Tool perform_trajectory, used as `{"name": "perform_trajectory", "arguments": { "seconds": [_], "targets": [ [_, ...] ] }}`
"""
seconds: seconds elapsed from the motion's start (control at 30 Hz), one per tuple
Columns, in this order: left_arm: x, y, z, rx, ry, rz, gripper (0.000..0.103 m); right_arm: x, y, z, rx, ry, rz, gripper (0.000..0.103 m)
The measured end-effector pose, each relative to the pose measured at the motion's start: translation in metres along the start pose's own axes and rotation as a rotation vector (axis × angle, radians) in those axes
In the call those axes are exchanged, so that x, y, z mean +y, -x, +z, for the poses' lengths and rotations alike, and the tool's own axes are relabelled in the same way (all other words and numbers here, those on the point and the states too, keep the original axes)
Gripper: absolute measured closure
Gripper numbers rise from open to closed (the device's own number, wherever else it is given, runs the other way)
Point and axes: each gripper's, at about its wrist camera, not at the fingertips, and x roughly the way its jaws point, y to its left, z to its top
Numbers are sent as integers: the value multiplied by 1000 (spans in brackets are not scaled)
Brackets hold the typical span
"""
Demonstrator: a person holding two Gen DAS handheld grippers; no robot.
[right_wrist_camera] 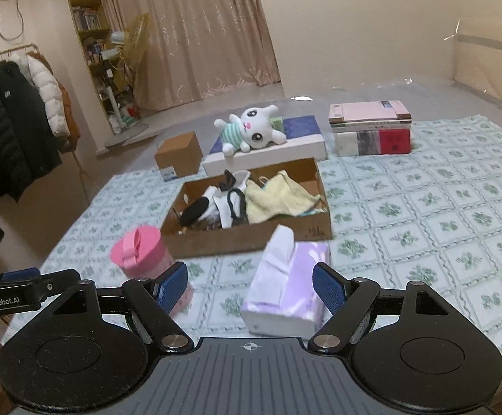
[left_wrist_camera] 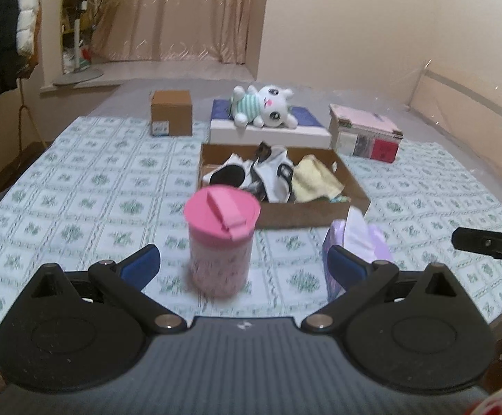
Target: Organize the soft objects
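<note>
Step in hand, as judged from the layout: approach. Neither tool has taken hold of anything yet. The left hand-held gripper [left_wrist_camera: 242, 264] stands with its jaws wide apart, the pink lidded cup [left_wrist_camera: 221, 243] between and just beyond its blue pads, untouched. The right hand-held gripper [right_wrist_camera: 251, 285] is likewise spread wide, nothing clamped; the purple tissue pack [right_wrist_camera: 287, 285] lies between its fingers, with no pad pressing on it.

Landmark: the open cardboard tray [right_wrist_camera: 251, 238], set on the patterned cloth of the bed [right_wrist_camera: 423, 228]. It already contains soft items: a yellow cloth [right_wrist_camera: 278, 197] and black-and-white fabric pieces [right_wrist_camera: 223, 207]. The tissue pack lies just in front of the tray's near wall; the cup stands at the tray's near-left corner. The white plush rabbit [right_wrist_camera: 251, 131] lies behind the tray on a flat white box [right_wrist_camera: 268, 155].

Next move, probably: close the right jaws squarely on the tissue pack's sides, lift, and carry it over the near wall.

Obstructions: the cup stands close beside the left finger. A small brown carton [right_wrist_camera: 178, 155] stands behind-left of the tray; stacked books [right_wrist_camera: 372, 128] behind-right.
</note>
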Motion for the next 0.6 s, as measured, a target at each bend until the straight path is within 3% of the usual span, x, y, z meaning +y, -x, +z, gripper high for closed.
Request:
{"name": "perform_trajectory", "arguments": {
  "seconds": [0.23,0.6],
  "targets": [
    [-2,2,-27,37,8,18,1,12,6,-30,9,83,-54,24],
    [-8,4,-49,67,-4,31,1,22,4,-59,43,107,-50,24]
  ]
}}
